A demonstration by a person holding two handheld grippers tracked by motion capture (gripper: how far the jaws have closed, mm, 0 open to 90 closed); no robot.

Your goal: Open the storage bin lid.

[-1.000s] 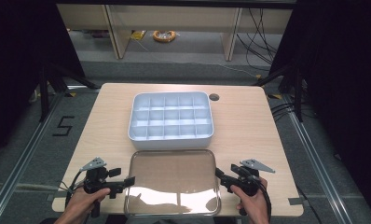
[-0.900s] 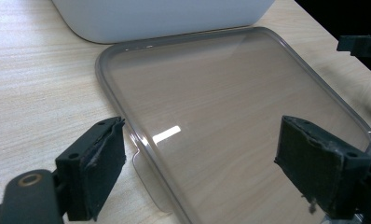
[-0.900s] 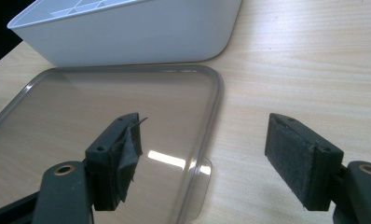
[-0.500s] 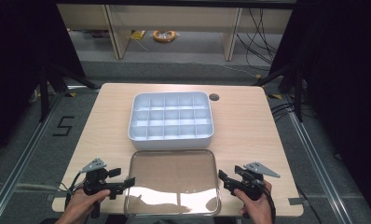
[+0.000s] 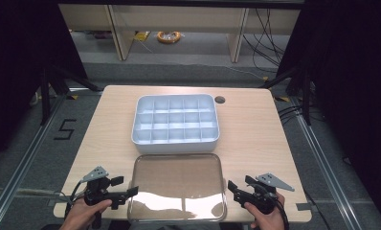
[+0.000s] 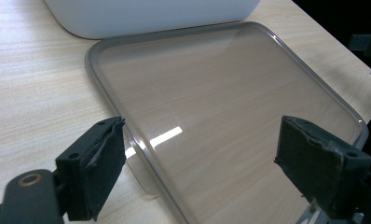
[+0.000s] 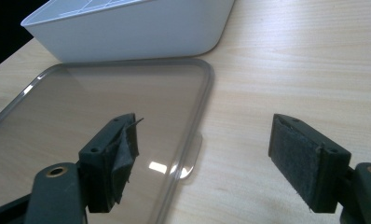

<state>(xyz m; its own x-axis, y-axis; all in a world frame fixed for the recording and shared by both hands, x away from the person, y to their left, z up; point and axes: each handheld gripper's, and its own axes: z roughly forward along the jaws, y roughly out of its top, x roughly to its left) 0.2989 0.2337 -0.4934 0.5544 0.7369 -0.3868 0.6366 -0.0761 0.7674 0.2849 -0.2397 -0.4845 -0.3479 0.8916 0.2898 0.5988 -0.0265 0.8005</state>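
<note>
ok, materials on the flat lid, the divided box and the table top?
Lid: clear, glossy plastic by the look; the wood grain shows through it and it throws glare. Divided box: opaque white plastic, smooth with a slight sheen and rounded moulded corners. Table: pale wood-grain surface, matte, probably laminate, though solid wood can't be ruled out.

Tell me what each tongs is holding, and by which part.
Nothing is held. The left tongs and right tongs are both open, each straddling a side edge of the clear lid lying flat on the table.
</note>
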